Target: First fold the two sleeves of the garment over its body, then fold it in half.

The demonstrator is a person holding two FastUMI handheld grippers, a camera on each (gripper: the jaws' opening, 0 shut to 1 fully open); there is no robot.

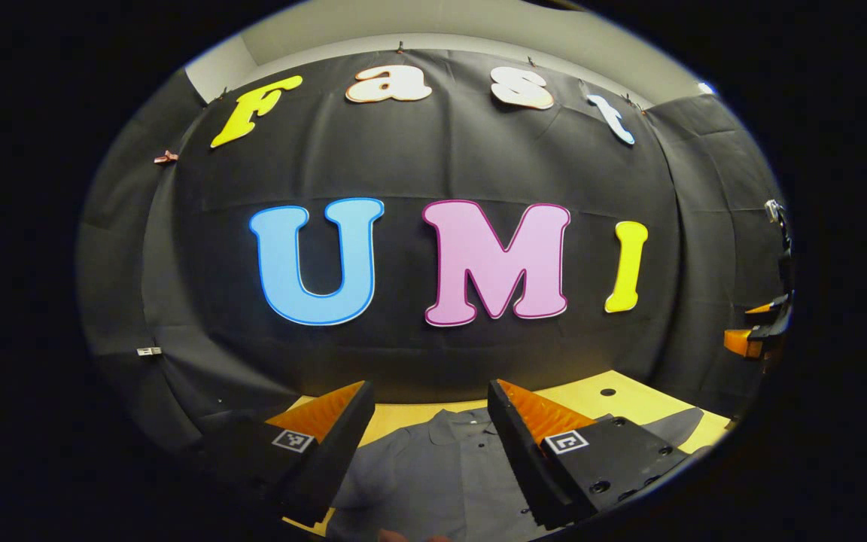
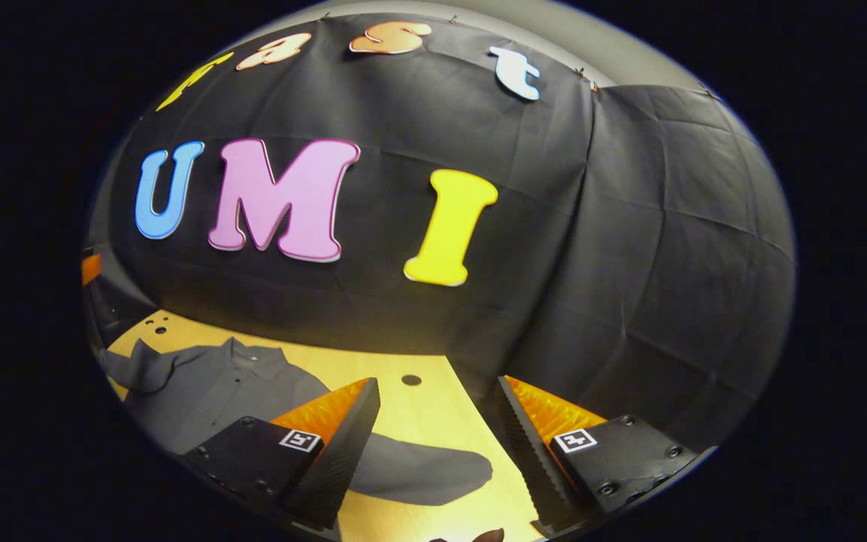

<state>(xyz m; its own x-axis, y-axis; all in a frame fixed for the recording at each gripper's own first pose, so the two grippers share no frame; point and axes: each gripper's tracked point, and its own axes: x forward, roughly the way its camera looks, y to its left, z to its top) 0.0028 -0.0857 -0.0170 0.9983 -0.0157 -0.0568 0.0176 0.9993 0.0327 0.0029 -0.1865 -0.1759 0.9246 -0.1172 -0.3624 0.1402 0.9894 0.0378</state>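
A grey collared shirt (image 1: 441,467) lies flat on the yellow wooden table (image 1: 633,403), collar toward the booth wall. My left gripper (image 1: 430,391) hangs open above the shirt's body, nothing between its fingers. One sleeve (image 1: 678,425) spreads out to the right. In the right gripper view the shirt (image 2: 215,391) lies at the left and its near sleeve (image 2: 422,474) stretches out over the table (image 2: 433,421) below my open right gripper (image 2: 439,382). Neither gripper touches the cloth. The other gripper (image 1: 761,335) appears at the far right edge of the left gripper view.
The black cloth wall (image 1: 433,354) stands close behind the table's far edge. Small round holes (image 2: 411,380) dot the tabletop. Part of the left gripper (image 2: 91,271) pokes in at the left edge of the right gripper view.
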